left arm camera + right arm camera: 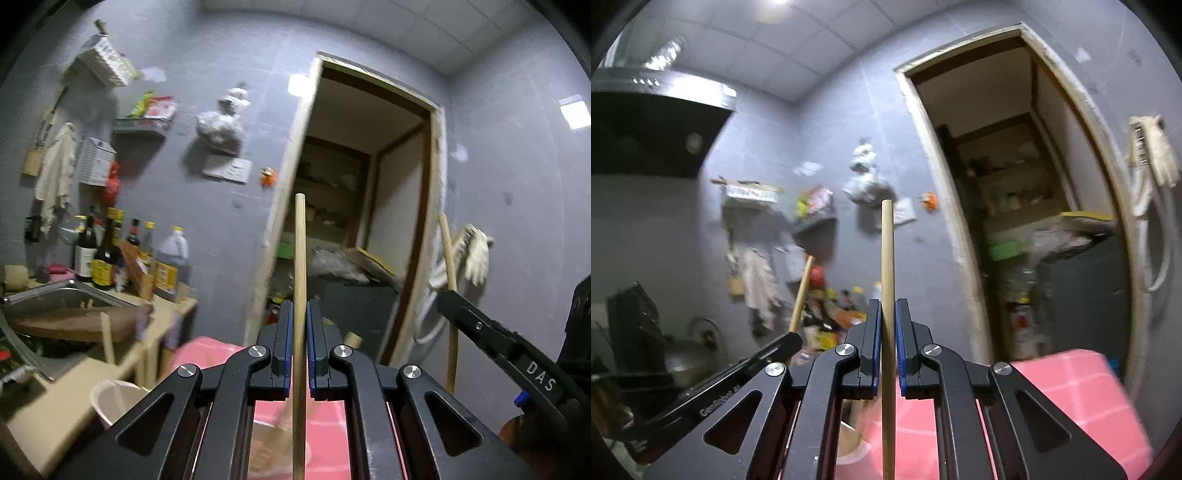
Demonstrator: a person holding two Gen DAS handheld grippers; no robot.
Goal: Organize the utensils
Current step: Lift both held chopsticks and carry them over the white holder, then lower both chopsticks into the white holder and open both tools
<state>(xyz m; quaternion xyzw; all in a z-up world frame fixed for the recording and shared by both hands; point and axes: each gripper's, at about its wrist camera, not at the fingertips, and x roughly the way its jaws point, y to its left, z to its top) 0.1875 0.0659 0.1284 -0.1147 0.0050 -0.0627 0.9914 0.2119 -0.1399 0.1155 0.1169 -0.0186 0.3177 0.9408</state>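
Each gripper is clamped on a wooden chopstick held upright in the air, left gripper (299, 325) on chopstick (300, 258), right gripper (888, 325) on its own (887, 258); likely next, lowering both into the cup (107, 402) on the bench (55, 417)

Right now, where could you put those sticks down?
Bare room: the pale counter between the sink and the white cup, and the pink cloth below the doorway. Crowded: the bottles behind the sink.
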